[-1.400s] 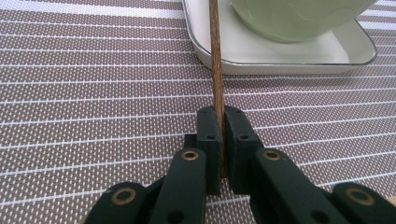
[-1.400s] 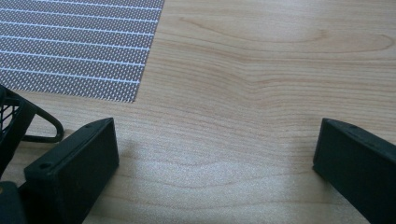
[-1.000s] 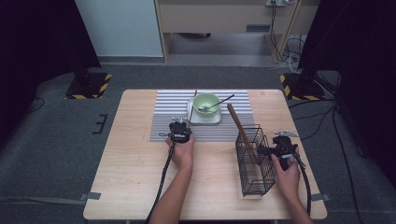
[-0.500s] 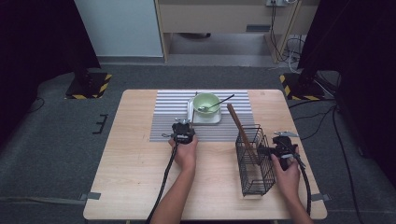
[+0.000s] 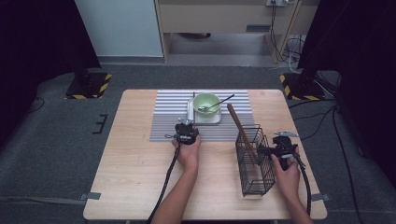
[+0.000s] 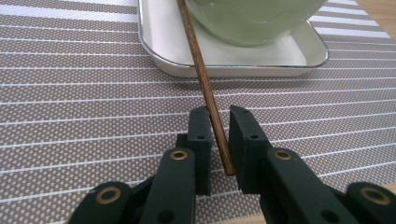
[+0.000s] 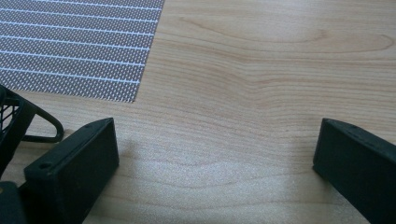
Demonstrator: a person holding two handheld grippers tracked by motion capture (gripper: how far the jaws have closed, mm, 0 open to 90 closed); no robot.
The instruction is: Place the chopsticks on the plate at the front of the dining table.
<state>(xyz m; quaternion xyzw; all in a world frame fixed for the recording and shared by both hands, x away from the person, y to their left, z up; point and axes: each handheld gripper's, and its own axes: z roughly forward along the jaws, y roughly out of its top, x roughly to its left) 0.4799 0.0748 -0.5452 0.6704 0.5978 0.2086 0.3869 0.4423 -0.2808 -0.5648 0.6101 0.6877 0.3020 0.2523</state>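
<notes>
A thin brown wooden stick [image 6: 201, 70] leans from the white tray's [image 6: 163, 60] rim down onto the striped mat [image 6: 70, 116]. Its lower end lies between the jaws of my left gripper [image 6: 219, 114]. Those jaws have just been opening, with a narrow gap beside the stick, so they no longer press it. In the high view the left gripper [image 5: 187, 129] sits just in front of the tray [image 5: 208, 120], which holds a green bowl [image 5: 206, 101] with a spoon [image 5: 218, 102]. My right gripper [image 7: 217, 126] stands wide open over bare wood, beside the black wire basket [image 5: 254, 161].
A flat wooden utensil [image 5: 239, 127] leans out of the basket toward the mat [image 5: 168, 126]. The basket's rim [image 7: 11, 116] lies close to the right gripper's left jaw. The right gripper [image 5: 284, 142] is near the table's right edge.
The left gripper has crept slightly right, toward the tray. The right hand and the basket have not moved.
</notes>
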